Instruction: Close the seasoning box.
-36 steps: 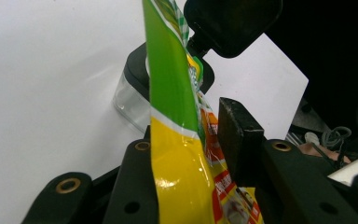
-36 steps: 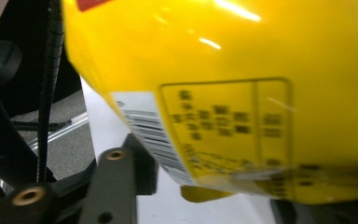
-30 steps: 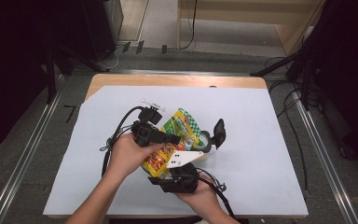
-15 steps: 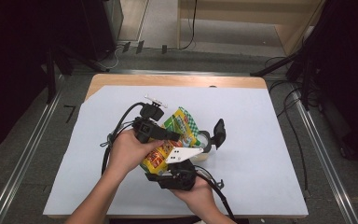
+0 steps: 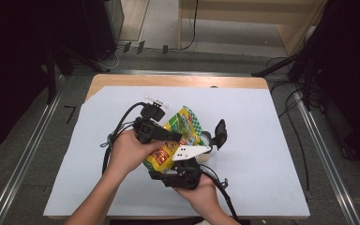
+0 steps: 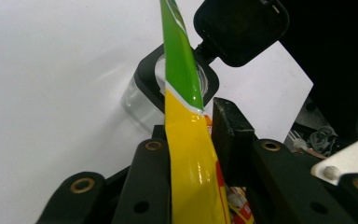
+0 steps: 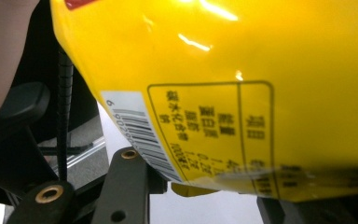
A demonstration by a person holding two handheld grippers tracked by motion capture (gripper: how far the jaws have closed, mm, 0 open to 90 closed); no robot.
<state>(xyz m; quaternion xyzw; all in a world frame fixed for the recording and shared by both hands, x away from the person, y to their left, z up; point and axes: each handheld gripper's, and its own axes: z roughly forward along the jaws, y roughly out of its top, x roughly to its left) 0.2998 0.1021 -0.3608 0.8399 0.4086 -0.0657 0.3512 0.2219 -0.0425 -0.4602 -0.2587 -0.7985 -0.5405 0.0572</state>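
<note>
- The yellow-and-green snack bag (image 5: 176, 136) is held above the middle of the white table cover (image 5: 262, 140), gripped from two sides so that it can be steadied and tipped.
- The left gripper (image 6: 186, 154) is clamped narrowly on the bag's flat edge; the foil is seen pinched between its jaws.
- The right gripper (image 5: 180, 171) is closed on the bag's lower, barcoded end, so the weight is carried from below.
- The bag's green top is aimed toward the clear container (image 6: 144, 102), whose black hinged lid (image 6: 240, 30) stands open, probably so the contents can be poured in.
</note>
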